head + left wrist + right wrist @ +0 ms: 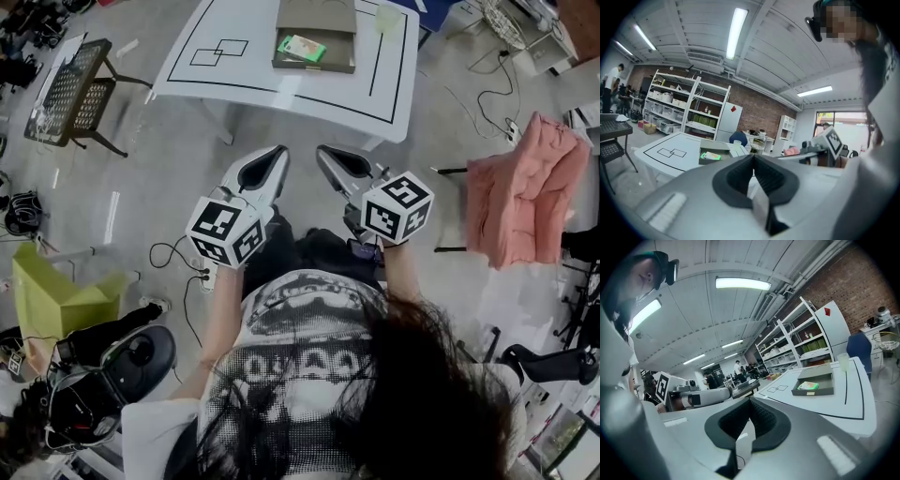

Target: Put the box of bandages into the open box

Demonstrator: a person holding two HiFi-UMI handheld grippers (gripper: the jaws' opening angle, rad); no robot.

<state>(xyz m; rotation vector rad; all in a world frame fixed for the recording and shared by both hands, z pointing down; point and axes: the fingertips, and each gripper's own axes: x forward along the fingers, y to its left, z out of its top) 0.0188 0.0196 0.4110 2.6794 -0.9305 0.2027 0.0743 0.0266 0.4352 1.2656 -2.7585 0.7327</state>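
Note:
The green box of bandages [302,48] lies inside the open grey-brown box [314,66] at the far middle of the white table [234,80]. Both grippers hang close to my body, well short of the table. My left gripper [281,151] is shut with nothing between its jaws, and my right gripper [322,150] is shut and empty beside it. In the left gripper view the bandage box [710,156] shows far beyond the left gripper [753,157]. The right gripper view shows the bandage box [807,386] in the open box [816,392], past the right gripper [750,402].
A clear cup [388,18] stands on the table right of the open box. A black mesh chair [77,87] is at the left, a pink cloth [523,187] over a chair at the right, a yellow-green bin [45,292] low left. Cables run over the floor.

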